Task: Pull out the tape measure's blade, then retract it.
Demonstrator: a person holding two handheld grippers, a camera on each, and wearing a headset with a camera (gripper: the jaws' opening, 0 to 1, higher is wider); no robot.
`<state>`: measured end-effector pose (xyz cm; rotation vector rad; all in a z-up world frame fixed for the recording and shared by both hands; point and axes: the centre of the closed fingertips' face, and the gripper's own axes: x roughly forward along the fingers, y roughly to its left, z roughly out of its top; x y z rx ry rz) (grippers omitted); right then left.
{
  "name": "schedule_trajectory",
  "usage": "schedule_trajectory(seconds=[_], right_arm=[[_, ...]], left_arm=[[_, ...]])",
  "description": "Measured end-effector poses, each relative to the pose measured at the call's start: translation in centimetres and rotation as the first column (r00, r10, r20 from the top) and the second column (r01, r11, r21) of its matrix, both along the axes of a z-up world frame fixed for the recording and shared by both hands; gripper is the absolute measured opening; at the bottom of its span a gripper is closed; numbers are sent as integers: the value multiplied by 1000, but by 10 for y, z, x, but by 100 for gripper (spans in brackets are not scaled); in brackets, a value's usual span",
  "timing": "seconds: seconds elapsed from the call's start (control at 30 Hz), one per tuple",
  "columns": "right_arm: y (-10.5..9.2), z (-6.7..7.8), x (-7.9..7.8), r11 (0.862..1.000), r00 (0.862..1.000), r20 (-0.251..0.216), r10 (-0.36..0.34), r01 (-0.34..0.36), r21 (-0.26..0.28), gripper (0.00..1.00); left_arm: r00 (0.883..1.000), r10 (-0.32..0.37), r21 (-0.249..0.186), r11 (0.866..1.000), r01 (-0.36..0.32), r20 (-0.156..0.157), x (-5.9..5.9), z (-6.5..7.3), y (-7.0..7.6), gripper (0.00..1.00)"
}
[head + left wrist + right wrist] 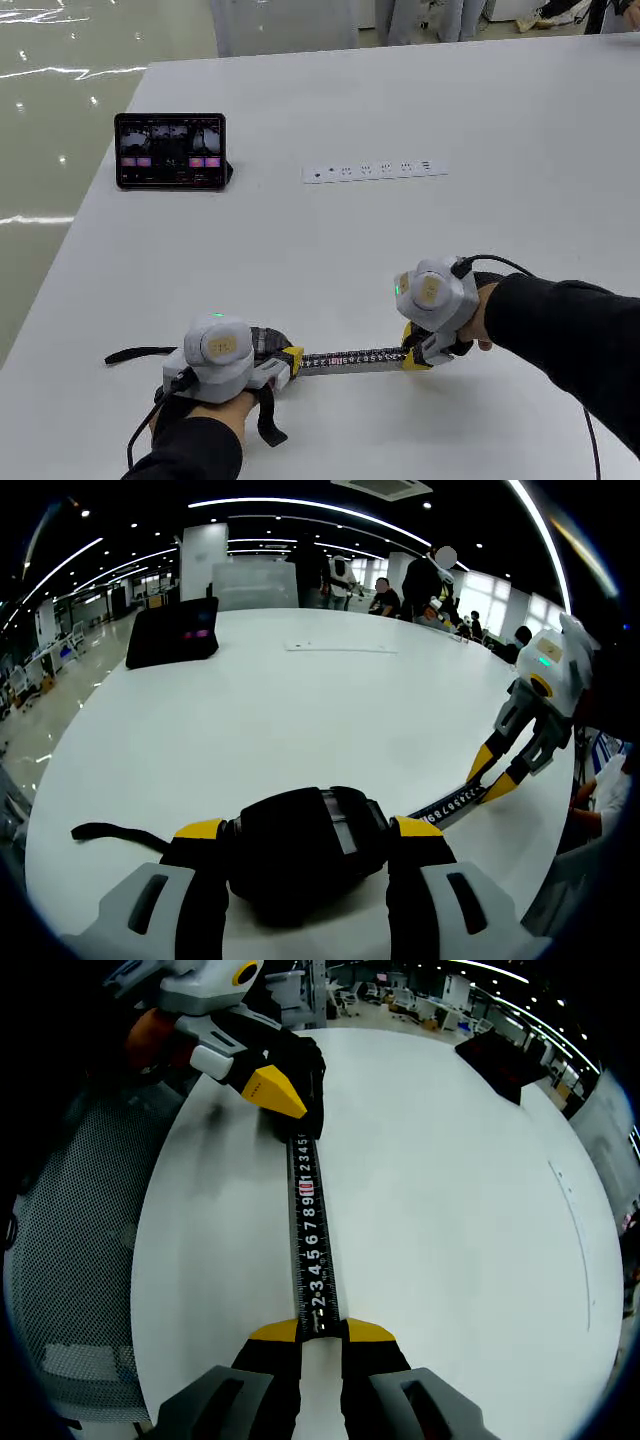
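Observation:
A black tape measure case (305,850) sits on the white table, clamped between the yellow-tipped jaws of my left gripper (310,830); in the head view the left gripper (285,362) is at the near left. A short length of numbered blade (350,358) runs from the case to the right. My right gripper (320,1330) is shut on the blade's end (317,1305), and the blade (308,1230) stretches ahead to the case (300,1080). In the head view the right gripper (412,360) is at the blade's right end. The case's black wrist strap (135,353) trails left.
A dark tablet (170,150) stands at the far left of the white table (400,110). A white power strip (375,170) lies flat beyond the grippers. A cable (590,440) hangs from the right gripper. Several people stand past the table (420,580).

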<state>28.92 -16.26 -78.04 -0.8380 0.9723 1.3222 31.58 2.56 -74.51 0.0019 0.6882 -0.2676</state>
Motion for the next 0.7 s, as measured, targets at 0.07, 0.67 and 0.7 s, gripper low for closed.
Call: schedule_trajectory(seconds=[0.07,0.67,0.7], right_arm=[[1,0,0,1000,1000,-2,-3,3,0,11],[6,-1,1,1000,1000,-19,-22,22,9,11],[6,-1,1,1000,1000,-19,-22,22,8,11]], left_arm=[[1000,1,-1,1000,-1,0,0,0,0,60],[1000,-2,-26,1000,2,-3,0,-1,1,59],[1000,-3,-25,1000,3,-3,0,-1,1,59]])
